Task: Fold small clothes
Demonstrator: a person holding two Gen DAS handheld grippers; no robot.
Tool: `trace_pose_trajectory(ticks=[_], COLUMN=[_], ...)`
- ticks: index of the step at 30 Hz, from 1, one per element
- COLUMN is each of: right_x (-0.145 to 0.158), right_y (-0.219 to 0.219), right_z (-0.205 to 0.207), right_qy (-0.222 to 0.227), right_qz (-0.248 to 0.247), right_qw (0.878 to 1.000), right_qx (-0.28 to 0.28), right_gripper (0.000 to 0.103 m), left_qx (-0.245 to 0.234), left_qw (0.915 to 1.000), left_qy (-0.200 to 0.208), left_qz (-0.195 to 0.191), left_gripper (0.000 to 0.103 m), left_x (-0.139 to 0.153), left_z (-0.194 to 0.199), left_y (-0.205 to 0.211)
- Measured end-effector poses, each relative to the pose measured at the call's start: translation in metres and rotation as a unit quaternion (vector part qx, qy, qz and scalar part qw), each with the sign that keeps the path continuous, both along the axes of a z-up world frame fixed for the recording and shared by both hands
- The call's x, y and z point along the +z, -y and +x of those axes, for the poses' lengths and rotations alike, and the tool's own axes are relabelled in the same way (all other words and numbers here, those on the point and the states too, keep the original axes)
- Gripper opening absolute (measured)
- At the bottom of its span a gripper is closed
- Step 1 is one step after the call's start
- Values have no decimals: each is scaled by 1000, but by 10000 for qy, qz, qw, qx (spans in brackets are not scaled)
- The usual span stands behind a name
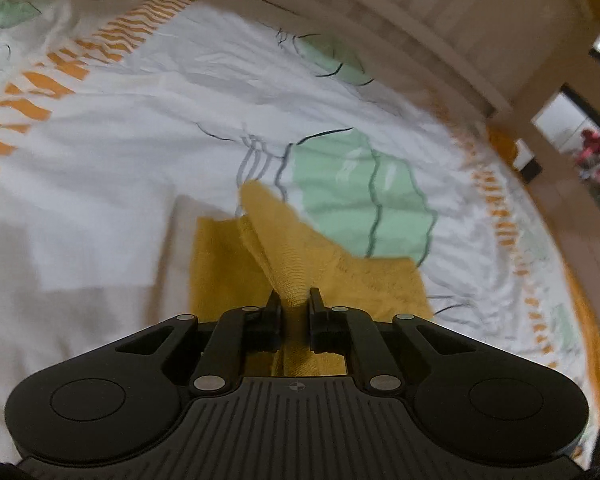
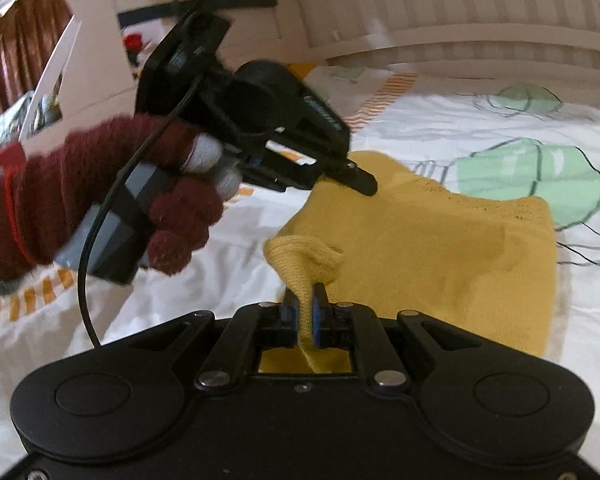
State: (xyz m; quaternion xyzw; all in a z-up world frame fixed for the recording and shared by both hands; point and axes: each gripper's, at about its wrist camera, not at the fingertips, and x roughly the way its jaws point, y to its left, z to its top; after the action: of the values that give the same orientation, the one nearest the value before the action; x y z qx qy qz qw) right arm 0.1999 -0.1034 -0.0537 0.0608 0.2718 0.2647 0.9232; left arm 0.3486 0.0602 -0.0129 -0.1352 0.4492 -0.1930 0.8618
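A small mustard-yellow knit garment lies on the white patterned bedspread. My left gripper is shut on a bunched fold of the yellow garment, which rises in a ridge away from the fingers. My right gripper is shut on another pinched corner of the same garment, the knit puckered just ahead of its blue pads. In the right wrist view the left gripper sits at the garment's far left edge, held by a hand in a dark red knit glove.
The bedspread carries green shapes, dark line drawings and orange striped bands. A pale headboard runs along the far side. A black cable hangs from the left gripper's handle. Room furniture shows past the bed's right edge.
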Motion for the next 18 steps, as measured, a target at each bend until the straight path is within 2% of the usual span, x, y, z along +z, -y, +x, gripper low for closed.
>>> trace_pose_trajectory(ticks=[1,3,4,6,9,11,15,18], right_x=[-4,-12,-18,-24,-25,-24,-16,-9], right_y=[-8,-22,-28,-37,-46,-50,-43,-32], right_z=[3,9,10,7,-6,-15,-25,-30], right_qy=[-28,-227,-331,-419,-340,-281,-314,-331], right_qz=[-94,-249,-344,-464,-469,-512,-254,-109], right_qw=[9999,9993,9987,9975,9956,9939,9937,9948], right_qx=[39,131,193,333,736,935,1048,959], right_gripper=[21,22,24,43,61,61,62,63], left_qx=[29,131,178,284,389,406,622,680], left_qw=[9999,9992,9987,9983,9973,9973,9980,9977], left_qy=[-29,-255,-403,-514,-517,-476,-131,-20], left_qz=[126,282,237,12,-359,-391,36,7], left_gripper=[11,13,16,21,22,22,23,24], left_x=[-4,-19,-28,-40,-45,-43,-27,-14], left_z=[1,8,11,14,14,12,-4,-22], left_y=[0,-4,-7,-17,-29,-33,-37,-41])
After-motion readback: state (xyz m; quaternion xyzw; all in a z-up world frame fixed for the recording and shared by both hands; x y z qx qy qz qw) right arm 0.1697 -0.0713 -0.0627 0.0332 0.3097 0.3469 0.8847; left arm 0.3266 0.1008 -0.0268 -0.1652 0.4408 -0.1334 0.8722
